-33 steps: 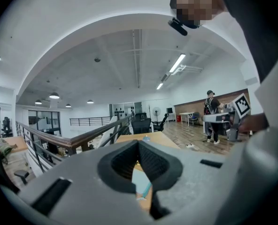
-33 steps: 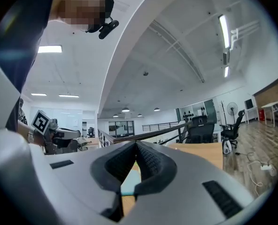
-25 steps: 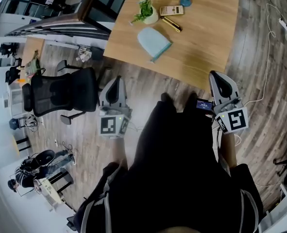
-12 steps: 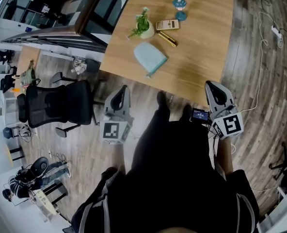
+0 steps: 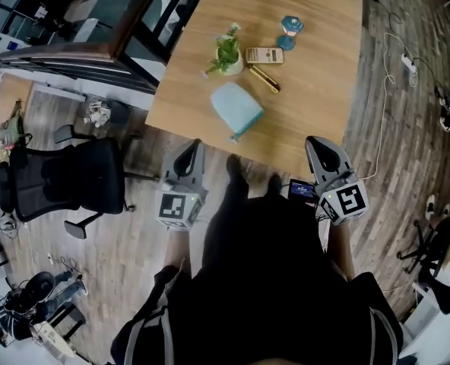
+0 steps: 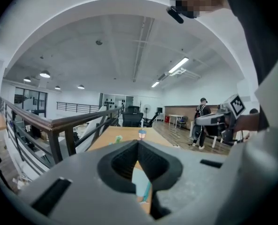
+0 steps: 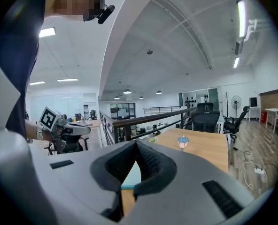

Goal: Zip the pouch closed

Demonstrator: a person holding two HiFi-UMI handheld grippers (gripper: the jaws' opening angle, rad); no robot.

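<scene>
Two closed — left tool [image 5: 193,144], right tool [image 5: 316,143] | pouch [image 5: 237,106] — zipped or not, unclear

**Desk clutter and office floor**

A wooden table [image 5: 316,90] fills the upper middle of the head view. Near its top, a small potted plant [image 5: 227,52] stands just left of a calculator [image 5: 264,55]. A slim gold case [image 5: 264,79] lies slanted just below the calculator, and a blue ornament [image 5: 292,26] sits above it. At the left, a black office chair [image 5: 65,181] stands on the plank floor [image 5: 134,249]. A white power strip [image 5: 407,63] with its cable lies at upper right.
</scene>
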